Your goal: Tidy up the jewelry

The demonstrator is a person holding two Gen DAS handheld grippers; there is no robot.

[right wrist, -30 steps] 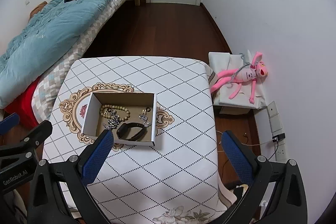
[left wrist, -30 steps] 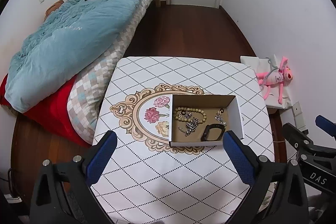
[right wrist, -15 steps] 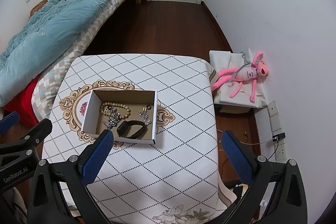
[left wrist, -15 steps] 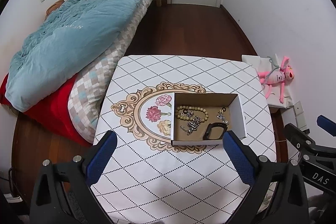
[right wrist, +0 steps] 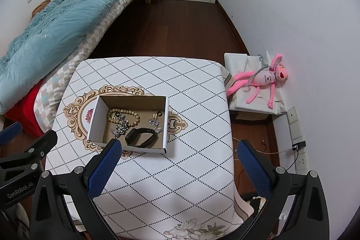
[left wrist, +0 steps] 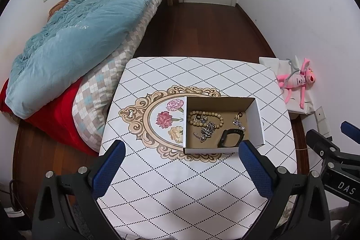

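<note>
Inside the cardboard box [right wrist: 144, 105], the silver chain [right wrist: 121, 126] overlaps the bead bracelet [right wrist: 123, 115]; both grippers' jaws apart, so a grab might snag both.

White counter [left wrist: 171, 183] with black dotted diamonds, a gold floral medallion [left wrist: 155, 125]; white box [right wrist: 132, 125], brown inside; teal quilt [left wrist: 74, 42]; pink toy [right wrist: 263, 80].

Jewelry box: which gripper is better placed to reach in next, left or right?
Left, marginally. The box sits just beyond the left gripper, by its right finger; the right gripper centers on bare tablecloth. Both are open and empty.
</note>
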